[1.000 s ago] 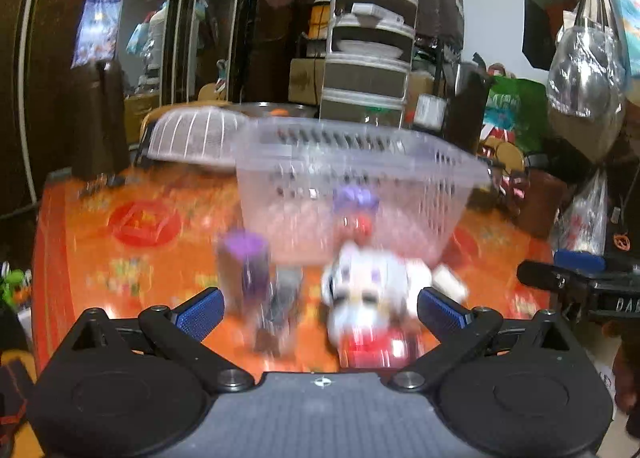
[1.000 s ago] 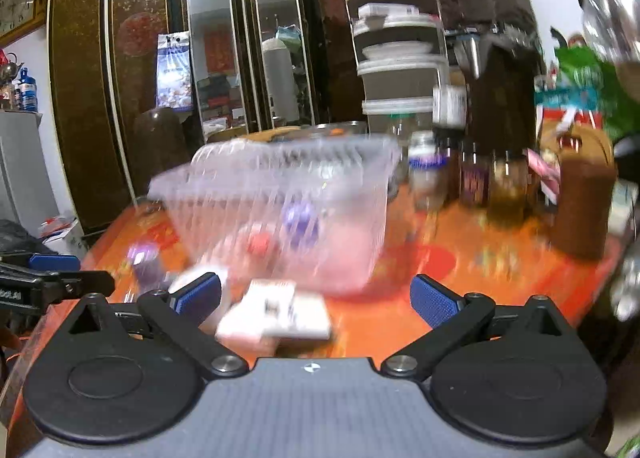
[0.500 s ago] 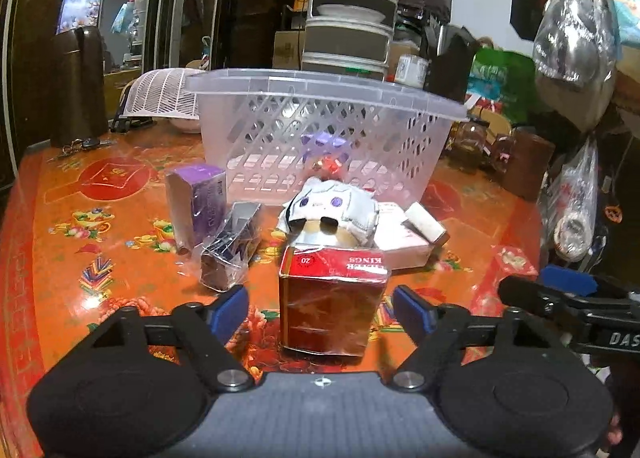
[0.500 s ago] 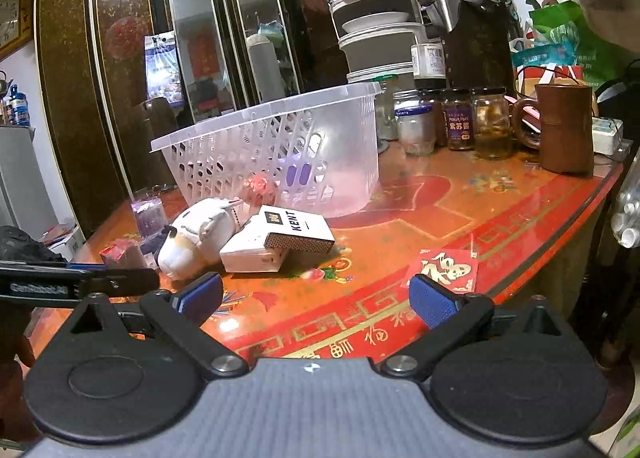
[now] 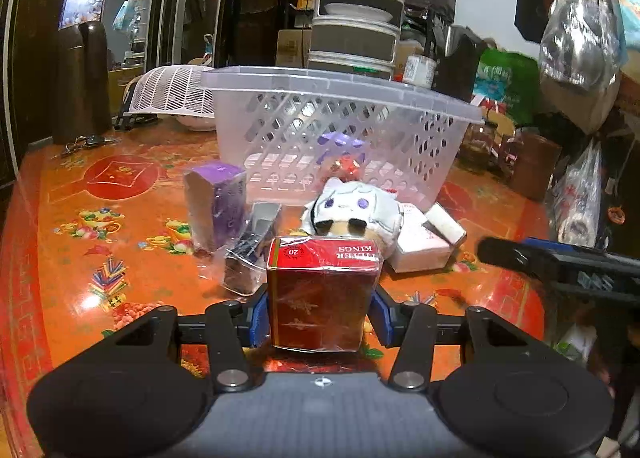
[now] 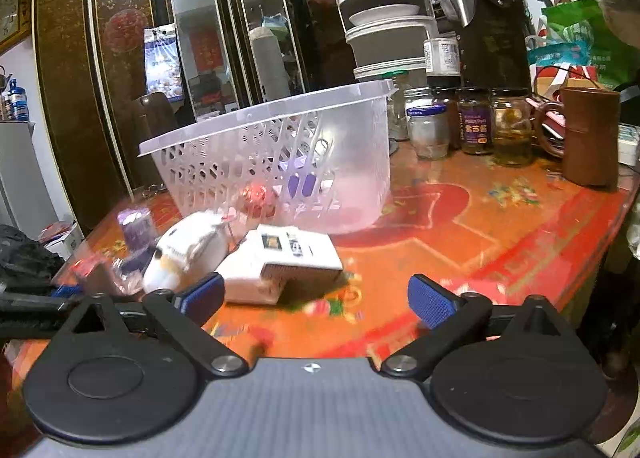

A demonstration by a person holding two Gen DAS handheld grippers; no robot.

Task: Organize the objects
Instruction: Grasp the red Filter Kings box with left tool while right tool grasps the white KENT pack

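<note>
Left wrist: gripper seemingly clamps red pack.

Plush toy before basket, beside boxes

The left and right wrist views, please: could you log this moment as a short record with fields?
left gripper: closed on the red cigarette pack, upright on the table
right gripper: open, holding nothing, near the white cigarette box
basket: clear plastic, behind the clutter; small purple and red items inside
loose items: plush toy, purple box
</note>
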